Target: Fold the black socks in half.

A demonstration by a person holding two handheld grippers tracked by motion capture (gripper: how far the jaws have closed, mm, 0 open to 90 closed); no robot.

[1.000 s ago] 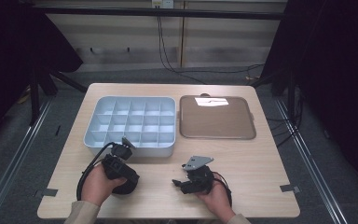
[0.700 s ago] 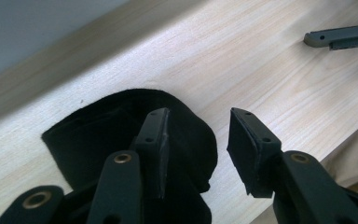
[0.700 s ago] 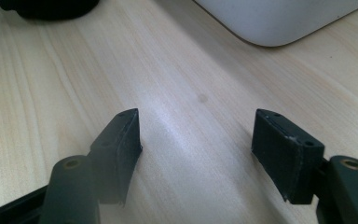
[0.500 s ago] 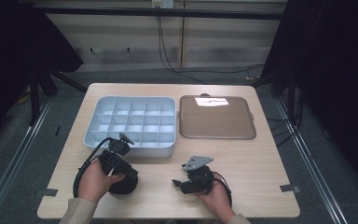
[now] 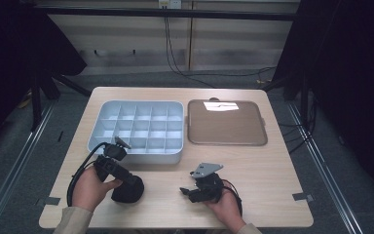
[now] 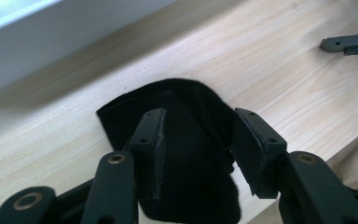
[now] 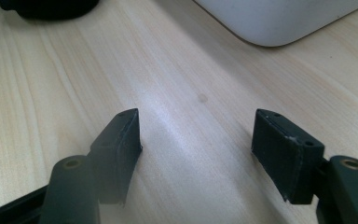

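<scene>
A black cloth [image 5: 126, 191] lies bunched on the wooden table [image 5: 272, 185] near its front left. My left gripper [image 5: 126, 181] slants down onto it from the upper left. In the left gripper view its open jaws [image 6: 200, 144] straddle the black cloth [image 6: 186, 121], with a pad on either side and the fabric under the gap. My right gripper [image 5: 184, 191] rests low at the front middle, pointing left. It is open [image 7: 196, 140] over bare wood, with nothing between its pads.
A pale blue-grey tray [image 5: 136, 155] with several compartments stands behind the left gripper, its white corner [image 7: 279, 18] ahead of the right gripper. A flat brown tray [image 5: 226, 124] lies to its right. Floor rails and cables surround the table.
The top of the left gripper has swung a little to the left over the cloth. The cloth and the right gripper have stayed put.
</scene>
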